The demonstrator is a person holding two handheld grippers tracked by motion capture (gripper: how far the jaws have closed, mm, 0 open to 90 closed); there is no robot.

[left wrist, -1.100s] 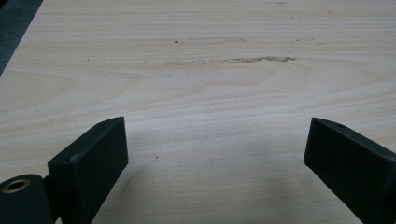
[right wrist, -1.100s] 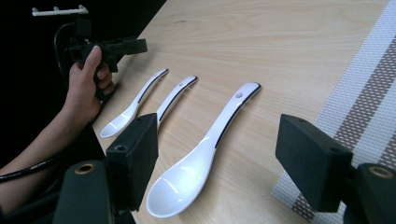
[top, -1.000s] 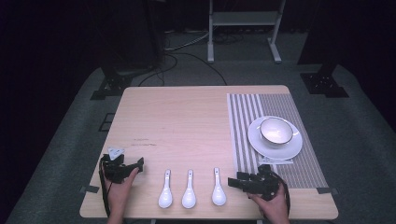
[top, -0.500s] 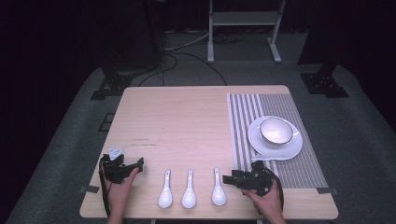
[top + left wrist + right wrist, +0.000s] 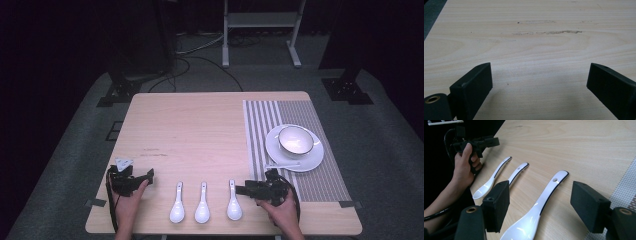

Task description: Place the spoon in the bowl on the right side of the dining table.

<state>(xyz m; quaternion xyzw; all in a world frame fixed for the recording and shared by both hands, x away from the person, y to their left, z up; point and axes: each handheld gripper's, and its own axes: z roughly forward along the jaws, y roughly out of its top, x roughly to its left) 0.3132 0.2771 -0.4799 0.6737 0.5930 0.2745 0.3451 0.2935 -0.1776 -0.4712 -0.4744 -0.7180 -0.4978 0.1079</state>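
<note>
Seemingly at an early stage, a person seated at the six o'clock edge of a pale wooden tabletop (image 5: 200, 125) holds a gripper in each hand. Three white spoons lie in a row near that edge, none lifted yet. The right gripper (image 5: 240, 189), at about five o'clock, has its jaws spread on either side of the nearest spoon (image 5: 234, 201) without pinching it; in the right gripper view that spoon (image 5: 541, 202) runs between the jaws, its bowl cut off at the bottom. The middle spoon (image 5: 202, 209) and the far spoon (image 5: 176, 209) lie untouched. The left gripper (image 5: 149, 175), at seven o'clock, rests with jaws wide apart over bare wood. At three o'clock a striped placemat (image 5: 295, 150) carries a plate (image 5: 285, 157) with a bowl (image 5: 295, 140). A small spoon-like item on the plate is hard to make out.
</note>
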